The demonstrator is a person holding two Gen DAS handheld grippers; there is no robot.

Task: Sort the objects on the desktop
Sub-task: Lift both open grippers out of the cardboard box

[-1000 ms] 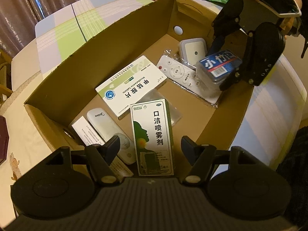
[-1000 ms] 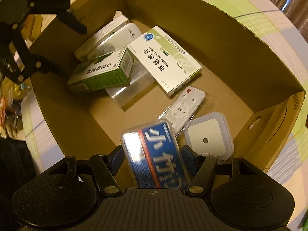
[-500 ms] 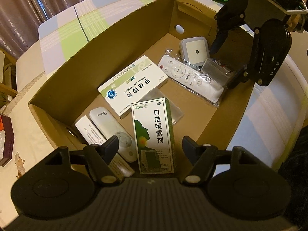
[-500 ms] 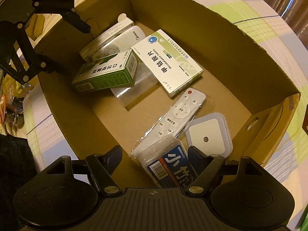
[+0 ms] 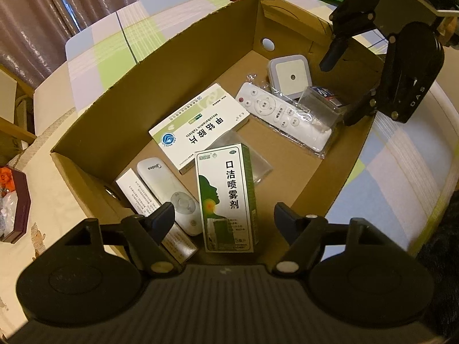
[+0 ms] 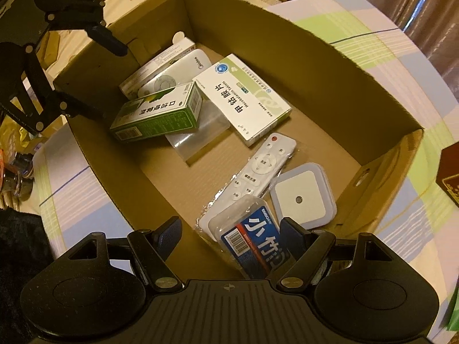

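An open cardboard box [image 5: 183, 66] [image 6: 287, 43] holds the sorted things. A clear case with a blue label [image 6: 252, 243] [image 5: 321, 103] lies at the box's near right end, on a bagged white remote [image 6: 264, 169] [image 5: 284, 117], next to a square white night light [image 6: 301, 197] [image 5: 289, 77]. My right gripper [image 6: 231, 235] is open, its fingers either side of the case and apart from it. My left gripper [image 5: 225, 218] is open and empty above a green spray box [image 5: 226, 197] [image 6: 157, 114].
Also in the box: a white-green tablet box [image 5: 200, 126] [image 6: 241, 97], a white Midea remote [image 5: 169, 192], a slim white box [image 5: 149, 200], a clear bag [image 6: 198, 137]. The box stands on a checked tablecloth [image 5: 109, 54]. A dark red box [image 5: 14, 203] sits left.
My right gripper opened and let the blue-labelled case down onto the bagged remote, then drew back a little. My left gripper stayed nearly still.
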